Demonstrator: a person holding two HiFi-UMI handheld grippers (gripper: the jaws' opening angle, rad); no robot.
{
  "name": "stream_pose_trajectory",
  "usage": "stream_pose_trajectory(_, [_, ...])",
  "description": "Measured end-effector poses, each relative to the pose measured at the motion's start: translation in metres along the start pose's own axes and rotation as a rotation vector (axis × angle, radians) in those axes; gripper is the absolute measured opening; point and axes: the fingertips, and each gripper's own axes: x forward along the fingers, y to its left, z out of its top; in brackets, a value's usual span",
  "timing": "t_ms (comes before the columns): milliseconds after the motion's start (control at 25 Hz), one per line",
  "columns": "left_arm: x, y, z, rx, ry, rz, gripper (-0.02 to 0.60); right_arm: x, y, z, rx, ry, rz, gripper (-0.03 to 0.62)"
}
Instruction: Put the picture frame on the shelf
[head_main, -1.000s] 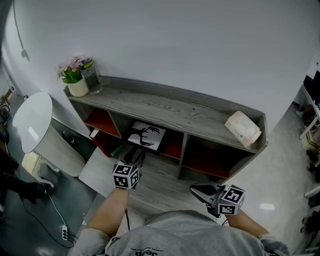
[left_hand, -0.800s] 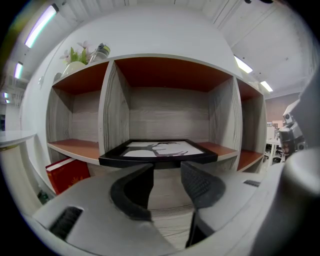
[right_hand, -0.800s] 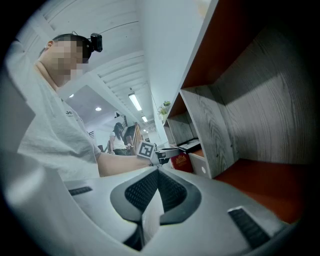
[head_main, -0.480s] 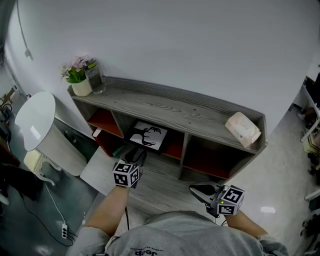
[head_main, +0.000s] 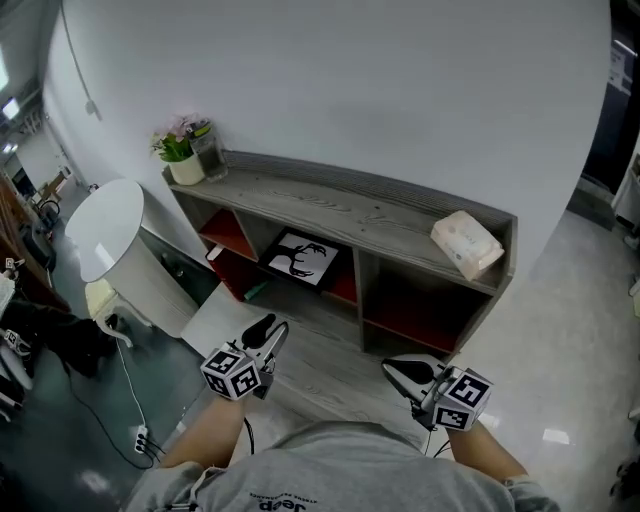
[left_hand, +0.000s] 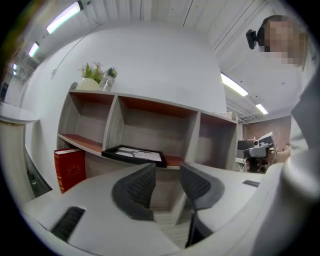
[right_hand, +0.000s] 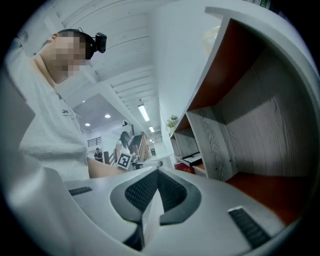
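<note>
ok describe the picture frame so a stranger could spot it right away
Find the low grey wooden shelf unit against the white wall. In its middle compartment lies the picture frame. It is the only black-edged flat thing there, with a black branching silhouette on white, unlike the red book lower left.

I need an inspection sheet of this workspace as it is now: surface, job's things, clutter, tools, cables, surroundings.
Surface: grey wooden shelf unit, red inside.
Job's things: picture frame lies flat in the middle compartment.
Clutter: tissue pack on top, right end; flower pot and clear bottle at the left end; red book upright, low at the left.
Tools: left tool jaws apart, empty; right tool jaws together, empty.
Cables: cable on the floor to a power strip.
Surroundings: white round table left of the unit.
</note>
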Motion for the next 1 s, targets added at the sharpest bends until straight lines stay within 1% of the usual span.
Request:
stream_pose_trajectory(40, [-0.008, -0.009, 0.001, -0.010, -0.008, -0.007, 0.146, -0.003, 0.000, 0.000, 0.000, -0.013, 0.006, 0.018])
stream_pose_trajectory(160, [-0.029, -0.027, 0.007, -0.020, -0.046, -0.022, 0.098, -0.007, -0.001, -0.004, 0.007, -0.021, 0.017, 0.018])
stream_pose_trajectory(280, [-0.043, -0.025, 0.015, -0.012, -0.085, -0.051, 0.034, 0.007, -0.002, -0.011, 0.015, -0.003, 0.006, 0.018])
stream_pose_trajectory(320, [-0.047, -0.019, 0.016, -0.020, -0.096, -0.075, 0.012, 0.016, -0.001, -0.012, 0.016, 0.001, -0.001, 0.018])
stream_pose_trajectory(440, [-0.055, 0.011, 0.017, -0.052, -0.137, -0.171, 0.009, 0.055, -0.001, -0.012, 0.012, 0.001, -0.025, 0.018])
stream_pose_trajectory(480, [-0.057, 0.024, 0.019, -0.078, -0.158, -0.203, 0.008, 0.071, -0.002, -0.011, 0.013, -0.006, -0.034, 0.018])
stream_pose_trajectory(560, [-0.061, 0.058, 0.028, -0.171, -0.203, -0.254, 0.008, 0.106, -0.005, -0.009, 0.043, -0.034, -0.062, 0.018])
stream_pose_trajectory(600, [-0.063, 0.076, 0.034, -0.204, -0.220, -0.277, 0.008, 0.125, -0.007, -0.009, 0.067, -0.051, -0.078, 0.018])
stream_pose_trajectory(640, [-0.066, 0.093, 0.041, -0.219, -0.231, -0.304, 0.008, 0.145, -0.008, -0.007, 0.088, -0.065, -0.093, 0.018])
stream_pose_trajectory(720, [-0.068, 0.119, 0.057, -0.205, -0.235, -0.369, 0.008, 0.181, -0.010, -0.003, 0.101, -0.074, -0.123, 0.018])
stream_pose_trajectory(800, [-0.069, 0.139, 0.068, -0.163, -0.224, -0.430, 0.008, 0.210, -0.012, 0.004, 0.089, -0.074, -0.168, 0.018])
stream_pose_trajectory(880, [-0.070, 0.158, 0.075, -0.130, -0.211, -0.477, 0.008, 0.231, -0.012, 0.012, 0.074, -0.085, -0.220, 0.018])
stream_pose_trajectory(1000, [-0.064, 0.181, 0.085, -0.106, -0.187, -0.547, 0.008, 0.249, -0.015, 0.019, 0.058, -0.099, -0.308, 0.018])
